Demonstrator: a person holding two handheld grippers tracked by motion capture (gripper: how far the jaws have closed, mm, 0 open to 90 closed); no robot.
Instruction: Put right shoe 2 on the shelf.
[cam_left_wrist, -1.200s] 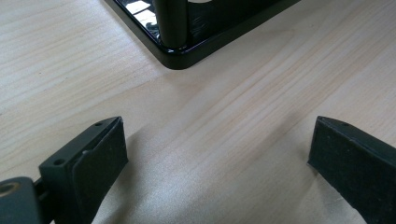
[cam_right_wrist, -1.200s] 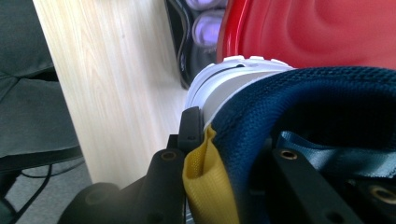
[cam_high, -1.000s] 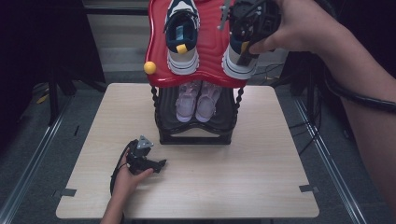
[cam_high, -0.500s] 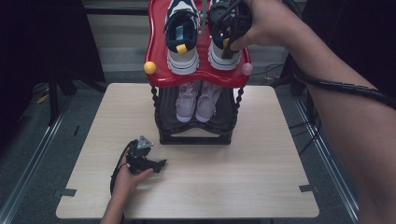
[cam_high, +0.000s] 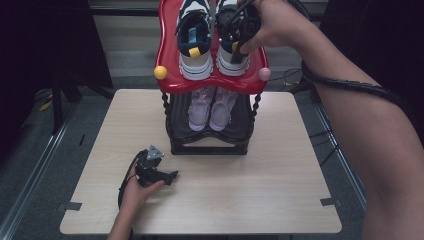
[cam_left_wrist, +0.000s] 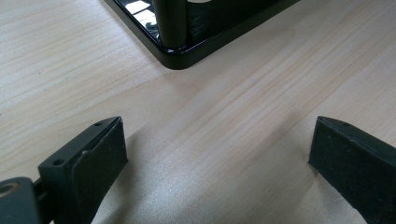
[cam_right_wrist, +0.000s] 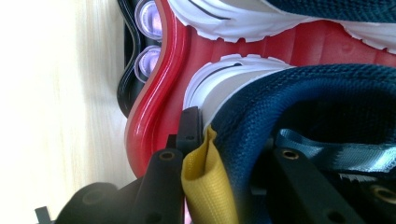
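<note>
My right gripper (cam_high: 239, 35) is shut on the heel collar of a navy and white sneaker (cam_high: 231, 57), beside its yellow pull tab (cam_right_wrist: 205, 186). The sneaker sits toe-away on the right half of the red top shelf (cam_high: 210, 84), next to its matching sneaker (cam_high: 194, 40). In the right gripper view the jaws (cam_right_wrist: 224, 154) pinch the navy collar (cam_right_wrist: 299, 88), and the white sole lies against the red shelf (cam_right_wrist: 154, 112). My left gripper (cam_high: 159, 172) rests on the table in front of the rack, open with nothing between its fingers (cam_left_wrist: 100, 149).
A pair of pale lilac shoes (cam_high: 212, 107) stands on the black lower shelf. The rack's black base corner (cam_left_wrist: 182, 56) lies just ahead of the left gripper. The wooden table (cam_high: 280, 190) has free room in front and to the right.
The right hand has carried the sneaker leftward and down from the shelf's right edge to a spot beside the other sneaker. The left gripper has stayed put.
</note>
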